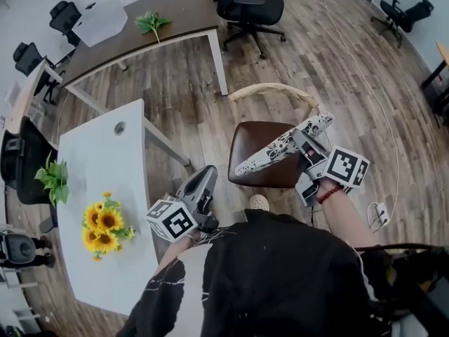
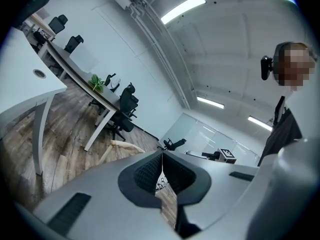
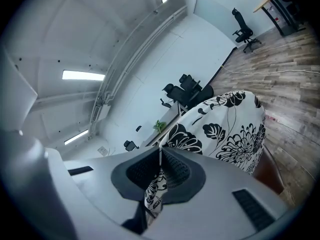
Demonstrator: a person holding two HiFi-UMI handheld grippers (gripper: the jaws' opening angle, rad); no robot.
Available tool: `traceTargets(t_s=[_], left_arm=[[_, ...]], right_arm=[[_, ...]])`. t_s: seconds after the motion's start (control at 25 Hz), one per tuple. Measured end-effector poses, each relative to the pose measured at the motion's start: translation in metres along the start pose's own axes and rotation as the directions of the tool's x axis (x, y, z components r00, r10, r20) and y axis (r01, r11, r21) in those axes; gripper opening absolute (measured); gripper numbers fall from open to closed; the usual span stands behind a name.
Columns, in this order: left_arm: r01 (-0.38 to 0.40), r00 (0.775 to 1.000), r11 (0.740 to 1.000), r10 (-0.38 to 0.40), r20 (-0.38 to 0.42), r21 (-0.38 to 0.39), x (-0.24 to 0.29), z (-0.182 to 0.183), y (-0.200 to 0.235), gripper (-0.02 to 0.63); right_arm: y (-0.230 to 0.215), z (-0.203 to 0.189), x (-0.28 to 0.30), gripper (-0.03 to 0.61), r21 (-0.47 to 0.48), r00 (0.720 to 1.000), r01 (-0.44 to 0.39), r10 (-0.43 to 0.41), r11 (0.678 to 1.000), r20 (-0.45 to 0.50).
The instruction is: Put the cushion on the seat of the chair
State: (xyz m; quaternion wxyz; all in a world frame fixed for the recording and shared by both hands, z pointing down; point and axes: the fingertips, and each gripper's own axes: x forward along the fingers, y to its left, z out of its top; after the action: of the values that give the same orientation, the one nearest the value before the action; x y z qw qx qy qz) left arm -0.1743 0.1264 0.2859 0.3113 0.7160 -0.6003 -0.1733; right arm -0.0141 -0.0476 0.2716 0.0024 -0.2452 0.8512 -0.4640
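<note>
The right gripper [image 1: 300, 137] grips the cushion [image 1: 275, 149] by its edge, holding it tilted across the chair [image 1: 251, 140] seat from 3 towards 7 o'clock. The left gripper [image 1: 208, 173], jaws closed and empty, is at the seat's 8 o'clock. Open floor [image 1: 175, 83] lies at 11.

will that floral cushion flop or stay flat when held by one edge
Probably fairly stiff: the cushion juts out as a flat slab over the chair seat with the right gripper pinching only its edge. Likely light, since that small pinch carries it. The pinched cover fabric might slip.
</note>
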Motion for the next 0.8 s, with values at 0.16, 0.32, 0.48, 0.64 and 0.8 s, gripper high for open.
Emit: traceTargets(t_s=[0.16,0.32,0.48,0.64,0.8], left_arm=[[-0.041,0.999,0.999,0.041,0.006,-0.022,0.018,0.006,0.014,0.018],[-0.100,0.995,0.994,0.101,0.022,-0.047,0.027,0.011,0.034,0.018],[-0.154,0.987,0.986,0.157,0.045,-0.064,0.033,0.019,0.049,0.018],[-0.204,0.976,0.976,0.209,0.065,-0.076,0.035,0.024,0.061,0.018],[-0.240,0.967,0.967,0.246,0.068,-0.082,0.041,0.031,0.073,0.018]], right_arm=[[-0.010,0.010,0.035,0.023,0.009,0.999,-0.011,0.012,1.000,-0.049],[-0.016,0.010,0.072,0.023,0.012,0.992,-0.036,0.037,0.999,-0.117],[-0.022,0.011,0.102,0.023,0.016,0.983,-0.060,0.062,0.998,-0.170],[-0.025,0.005,0.129,0.023,0.030,0.971,-0.090,0.095,0.995,-0.220],[-0.018,-0.006,0.160,0.023,0.059,0.952,-0.143,0.154,0.988,-0.265]])
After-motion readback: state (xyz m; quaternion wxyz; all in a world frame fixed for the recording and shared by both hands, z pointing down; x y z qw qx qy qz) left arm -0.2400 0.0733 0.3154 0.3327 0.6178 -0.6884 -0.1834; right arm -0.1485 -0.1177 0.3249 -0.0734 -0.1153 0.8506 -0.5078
